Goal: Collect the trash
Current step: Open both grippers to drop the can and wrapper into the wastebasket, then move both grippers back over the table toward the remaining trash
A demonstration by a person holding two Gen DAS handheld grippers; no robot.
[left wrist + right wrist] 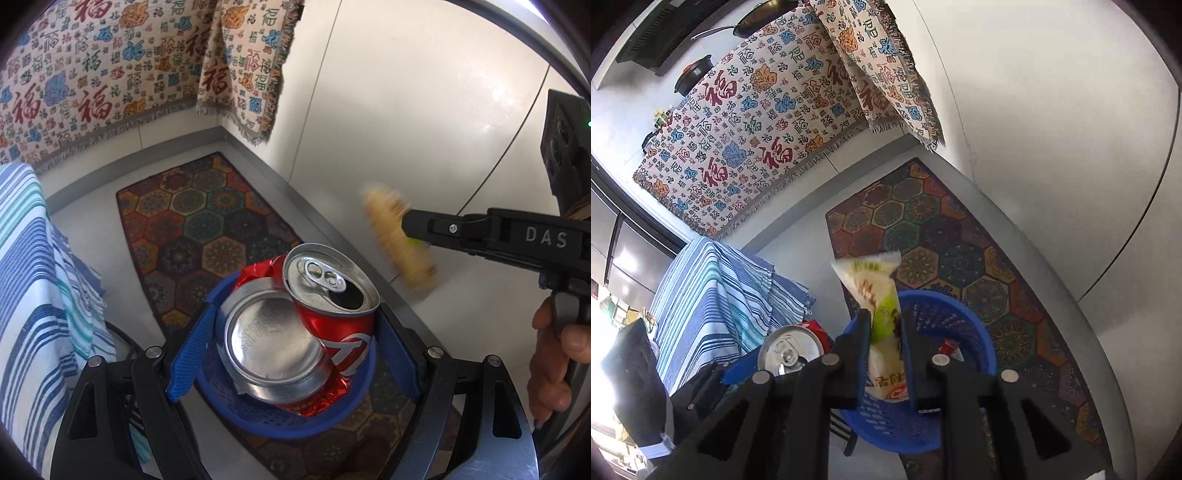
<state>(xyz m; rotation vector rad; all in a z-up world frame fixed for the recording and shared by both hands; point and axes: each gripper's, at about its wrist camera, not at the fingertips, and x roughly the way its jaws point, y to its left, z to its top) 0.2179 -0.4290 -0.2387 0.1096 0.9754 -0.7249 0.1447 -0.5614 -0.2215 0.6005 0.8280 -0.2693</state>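
The left claw (pixel 295 332) grips a crushed red soda can (pixel 299 325), its blue pads pressed against the can's two sides; the can is bent double, so that both its silver bottom and its opened top with the pull tab face the camera. It hangs directly above a blue mesh basket (pixel 258 417) that stands on a rug with a hexagon pattern (pixel 207 221) on the floor. The right claw (pixel 884 354) is nearly closed and pinches a white and green snack wrapper (pixel 875 291), which sticks up between its black fingers over the blue mesh basket (pixel 964 325); a scrap of red packaging lies inside. From the left wrist view the wrapper (pixel 399 240) is blurred beside the white cabinet doors. A blue striped cloth (pixel 713 291) is draped to the left, and a patterned throw with red characters (pixel 750 136) hangs behind.
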